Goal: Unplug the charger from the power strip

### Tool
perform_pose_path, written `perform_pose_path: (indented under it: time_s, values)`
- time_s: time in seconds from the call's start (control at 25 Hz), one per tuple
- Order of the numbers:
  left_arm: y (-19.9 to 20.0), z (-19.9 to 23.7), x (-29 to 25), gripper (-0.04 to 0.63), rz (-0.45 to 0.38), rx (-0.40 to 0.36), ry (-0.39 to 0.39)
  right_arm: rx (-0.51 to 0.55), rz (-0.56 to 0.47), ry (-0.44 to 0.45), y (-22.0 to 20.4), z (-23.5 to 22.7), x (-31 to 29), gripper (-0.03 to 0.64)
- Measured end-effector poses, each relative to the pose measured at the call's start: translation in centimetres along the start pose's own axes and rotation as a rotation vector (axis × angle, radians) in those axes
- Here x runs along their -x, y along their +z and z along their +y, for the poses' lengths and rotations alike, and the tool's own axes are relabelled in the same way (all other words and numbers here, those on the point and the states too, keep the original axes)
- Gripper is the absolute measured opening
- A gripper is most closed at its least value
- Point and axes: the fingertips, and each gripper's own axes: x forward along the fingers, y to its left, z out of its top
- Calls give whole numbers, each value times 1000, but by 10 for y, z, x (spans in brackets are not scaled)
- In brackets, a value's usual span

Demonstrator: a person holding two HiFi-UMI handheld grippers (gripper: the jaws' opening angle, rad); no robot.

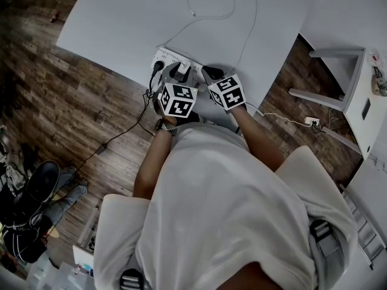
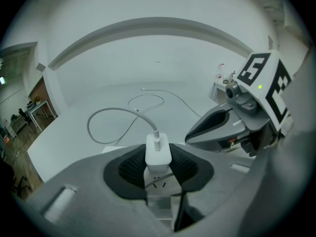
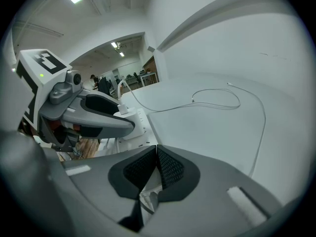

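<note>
The left gripper (image 2: 158,169) is closed on the charger (image 2: 158,153), one pad against each side. The charger stands upright in the power strip (image 2: 159,185), low in the centre of the left gripper view. Its cable (image 2: 111,111) loops away toward the upper frame across the table (image 1: 121,17). The right gripper (image 3: 157,168) has its jaws fully together, holding nothing, just right of the strip.

2 grippers (image 2: 158,164) (image 3: 156,171), 1 charger (image 2: 158,154), 1 pwr strip (image 1: 168,57), 1 white cable (image 2: 114,109), 1 table (image 1: 121,17).
</note>
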Motion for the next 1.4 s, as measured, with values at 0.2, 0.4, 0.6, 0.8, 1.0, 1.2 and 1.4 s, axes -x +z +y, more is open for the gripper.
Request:
perform_pose_path:
  time_s: [0.2, 0.4, 0.6, 0.8, 1.0, 1.2, 1.4]
  values:
    - [-1, 0, -2, 140, -11, 41, -19, 1, 1, -1, -2, -1, -1, 3]
    - [-2, 5, 0, 140, -19, 111, -48, 3, 1, -1, -1, 1, -2, 3]
    - [-1, 5, 0, 141, -16, 135, -57, 3, 1, 0, -1, 0, -2, 3]
    - [0, 3, -2, 140, 11, 64, -34, 3, 0, 1, -1, -1, -2, 3]
    - [-3, 2, -3, 140, 27, 10, -14, 4, 2, 0, -3, -1, -3, 3]
    - [-2, 2, -2, 140, 21, 25, -19, 4, 1, 0, -2, 0, -2, 3]
    - [-1, 6, 1, 140, -3, 104, -51, 10, 0, 1, 0, 2, -3, 3]
